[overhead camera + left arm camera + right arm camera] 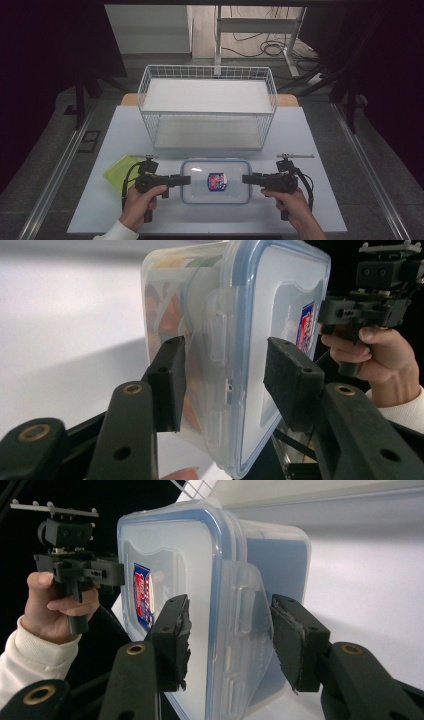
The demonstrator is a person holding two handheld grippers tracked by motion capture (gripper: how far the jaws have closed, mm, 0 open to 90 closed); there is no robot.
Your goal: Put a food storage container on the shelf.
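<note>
Your clear plastic food container with the blue-rimmed snap lid (216, 181) sits on the pale grey table (310, 135), near its front edge, just in front of the white wire basket (207, 106). You have your left gripper (186, 180) at the container's left end and your right gripper (246, 179) at its right end, both pointing inward and level. In the left gripper view, your jaws straddle the side latch flap: one pad lies against the container's wall, the other stands a little off the lid, so the grip is not closed. In the right gripper view, the jaws bracket the other latch likewise, with a gap showing at the outer pad. A red and blue label (217, 181) marks the lid's middle. A yellow-green flat sheet (118, 171) lies left of the container, beside your left hand (140, 202)
</note>
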